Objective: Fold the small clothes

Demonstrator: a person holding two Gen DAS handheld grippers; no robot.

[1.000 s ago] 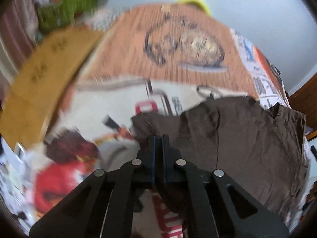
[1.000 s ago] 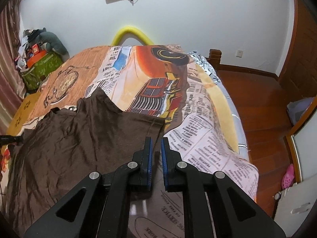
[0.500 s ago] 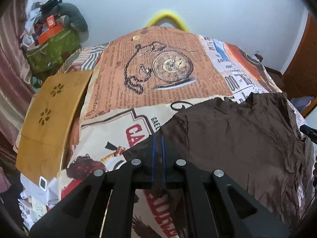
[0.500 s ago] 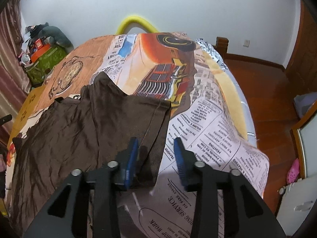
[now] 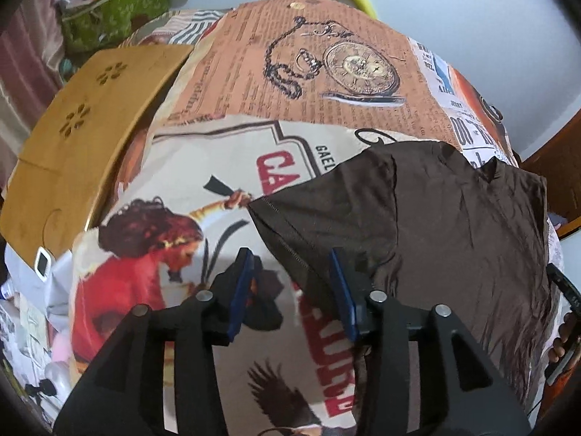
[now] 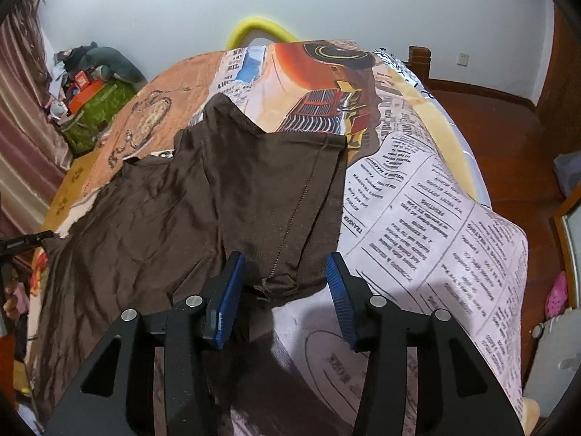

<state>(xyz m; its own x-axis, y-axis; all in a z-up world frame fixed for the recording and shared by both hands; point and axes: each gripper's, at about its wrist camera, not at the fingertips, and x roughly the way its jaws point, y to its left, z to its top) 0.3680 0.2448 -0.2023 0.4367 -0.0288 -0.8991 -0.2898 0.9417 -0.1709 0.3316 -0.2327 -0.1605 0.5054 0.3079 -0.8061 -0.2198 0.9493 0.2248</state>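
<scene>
Left wrist view: the near hem of the crumpled dark brown cotton T-shirt (image 5: 454,225) is cut off behind the left claw (image 5: 290,290); its far right edge runs out of frame. The shirt lies flat on the bed's printed newspaper-pattern cover (image 5: 203,167), long axis running away from both cameras toward the curved yellow padded bed rail (image 6: 259,27), one sleeve tip pointing left. The left claw's jaws are opening, about half apart, the sleeve hem lying between them unpressed. The right claw (image 6: 283,290) is likewise opening, the other sleeve's edge loose between its blue pads (image 6: 230,290). A flat tan wooden board (image 5: 80,138) lies left of the shirt, apart from it. A cluttered green patterned box (image 6: 98,116) stands beyond, contents indistinct.
</scene>
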